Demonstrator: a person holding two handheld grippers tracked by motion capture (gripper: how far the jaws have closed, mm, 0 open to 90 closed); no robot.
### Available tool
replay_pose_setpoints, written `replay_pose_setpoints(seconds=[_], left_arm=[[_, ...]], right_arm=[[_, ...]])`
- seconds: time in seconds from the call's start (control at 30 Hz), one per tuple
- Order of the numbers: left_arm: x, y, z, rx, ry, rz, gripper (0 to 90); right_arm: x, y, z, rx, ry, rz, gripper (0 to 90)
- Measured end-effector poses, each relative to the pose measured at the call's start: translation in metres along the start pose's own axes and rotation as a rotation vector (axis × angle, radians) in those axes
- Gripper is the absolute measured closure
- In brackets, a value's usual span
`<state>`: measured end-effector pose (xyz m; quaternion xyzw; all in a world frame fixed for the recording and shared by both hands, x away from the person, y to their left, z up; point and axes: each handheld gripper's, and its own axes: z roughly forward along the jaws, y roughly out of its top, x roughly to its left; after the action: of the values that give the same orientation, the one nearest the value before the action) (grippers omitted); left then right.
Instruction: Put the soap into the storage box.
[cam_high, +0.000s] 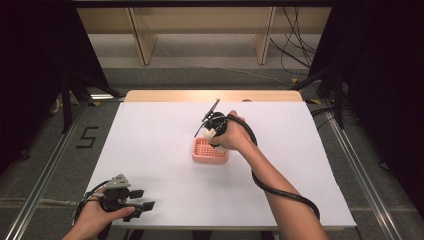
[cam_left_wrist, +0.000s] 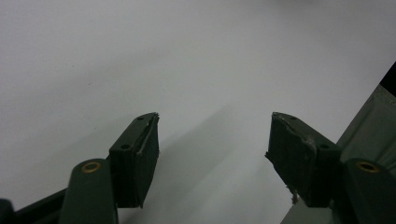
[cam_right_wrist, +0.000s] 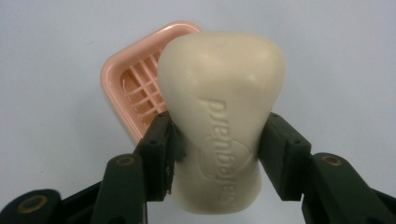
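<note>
A cream bar of soap (cam_right_wrist: 224, 116) with embossed lettering is clamped between the jaws of my right gripper (cam_right_wrist: 215, 154), which is shut on it. Below and behind the soap lies a pink slatted soap dish (cam_right_wrist: 133, 88). From above, the right gripper (cam_high: 214, 134) hovers over the back edge of the pink dish (cam_high: 209, 151) at the middle of the table, the pale soap (cam_high: 210, 133) showing at its tip. My left gripper (cam_high: 145, 199) rests near the table's front left corner, open, with only bare white surface between its fingers (cam_left_wrist: 140, 154).
A white sheet covers the table (cam_high: 150, 150), with a wooden strip along the far edge. Beyond stand wooden shelf legs (cam_high: 142, 40) and loose cables (cam_high: 295, 50) on the floor. A metal rail (cam_high: 45, 170) runs along the left side.
</note>
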<state>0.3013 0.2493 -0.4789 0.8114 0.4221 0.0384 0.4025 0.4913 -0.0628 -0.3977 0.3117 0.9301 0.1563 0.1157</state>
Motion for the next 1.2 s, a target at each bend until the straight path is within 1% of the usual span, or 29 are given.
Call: replay_pose_setpoints(seconds=[0.03,0.1,0.17,0.2,0.23,0.33,0.37,0.4,0.43,0.5,0.53,0.9,0.97,1.1,1.13,1.2], left_arm=[[0.0,0.0,0.0,0.0,0.0,0.0,33.3],[0.0,0.0,0.0,0.0,0.0,0.0,33.3],[0.0,0.0,0.0,0.001,0.0,0.001,33.3],[0.0,0.0,0.0,0.001,0.0,0.001,33.3],[0.0,0.0,0.0,-0.001,0.0,-0.001,33.3],[0.0,0.0,0.0,-0.003,0.0,-0.001,33.3],[0.0,0.0,0.0,-0.001,-0.001,-0.001,33.3],[0.0,0.0,0.0,-0.001,-0.001,-0.001,33.3],[0.0,0.0,0.0,-0.001,0.0,0.0,33.3],[0.0,0.0,0.0,-0.003,-0.001,-0.001,33.3],[0.0,0.0,0.0,-0.002,0.0,-0.001,33.3],[0.0,0.0,0.0,-0.004,0.0,-0.003,33.3],[0.001,0.0,0.0,0.0,0.002,0.003,33.3],[0.0,0.0,0.0,0.0,0.002,0.002,33.3],[0.0,0.0,0.0,0.0,0.002,0.002,33.3],[0.0,0.0,0.0,-0.005,0.0,-0.002,33.2]], right_arm=[[0.001,0.001,0.0,0.001,-0.001,0.006,50.5],[0.0,0.001,0.001,-0.005,-0.004,-0.013,50.6],[0.0,0.001,0.002,-0.003,-0.002,-0.012,50.5],[0.001,0.001,0.002,0.003,0.0,-0.001,50.6],[0.0,0.001,0.004,-0.001,0.003,-0.023,50.5],[0.0,0.001,0.007,0.005,0.007,-0.022,50.5],[0.001,0.001,0.007,0.011,0.01,-0.007,50.5],[0.001,0.001,0.007,0.011,0.01,-0.007,50.5],[-0.001,0.001,0.009,0.006,0.007,-0.028,50.6],[-0.001,0.001,0.009,0.007,0.007,-0.026,50.5],[0.0,0.001,0.01,0.003,0.01,-0.017,50.5],[-0.002,-0.001,0.013,0.007,0.014,-0.033,50.5],[-0.003,-0.001,0.014,0.005,0.018,-0.035,50.5],[-0.003,-0.001,0.015,0.011,0.021,-0.032,50.5],[-0.002,-0.002,0.016,0.013,0.022,-0.022,50.5],[-0.003,-0.002,0.016,0.012,0.024,-0.03,50.4]])
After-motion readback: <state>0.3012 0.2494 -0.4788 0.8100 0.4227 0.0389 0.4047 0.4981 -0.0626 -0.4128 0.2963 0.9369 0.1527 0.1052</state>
